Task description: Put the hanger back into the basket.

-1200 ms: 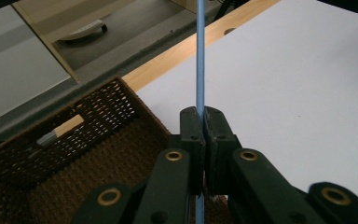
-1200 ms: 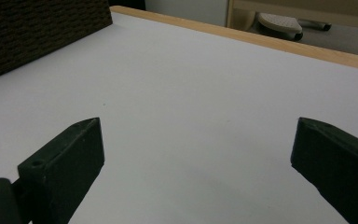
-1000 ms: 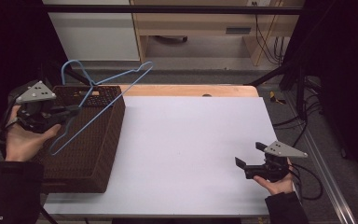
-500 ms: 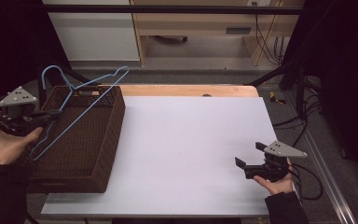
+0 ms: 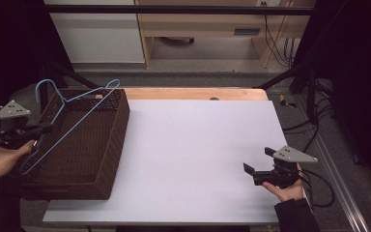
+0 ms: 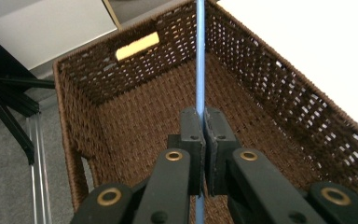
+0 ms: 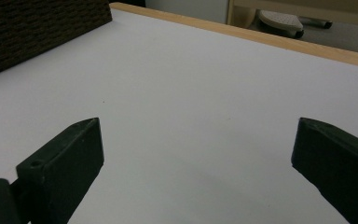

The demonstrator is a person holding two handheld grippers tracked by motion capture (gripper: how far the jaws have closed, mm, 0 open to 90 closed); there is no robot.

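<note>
A light-blue wire hanger (image 5: 72,116) leans over the brown wicker basket (image 5: 107,150) at the table's left, its hook rising past the basket's far left corner. My left gripper (image 5: 47,128) is shut on the hanger's wire at the basket's left rim. In the left gripper view the blue wire (image 6: 200,60) runs straight up from between the closed jaws, over the basket's woven floor (image 6: 154,112). My right gripper (image 5: 257,164) rests open near the table's front right, held in a hand. Its jaws stand wide apart over bare white tabletop (image 7: 191,107) with nothing between them.
The white table (image 5: 193,145) has a wooden strip (image 5: 198,93) along its far edge. Beyond it stand a white cabinet (image 5: 94,34) and a wooden shelf unit (image 5: 207,29). Black frame bars (image 5: 294,72) and cables (image 5: 314,130) lie at the right.
My left gripper has moved left and toward me with the hanger, which now lies lower over the basket. The right gripper has stayed still.
</note>
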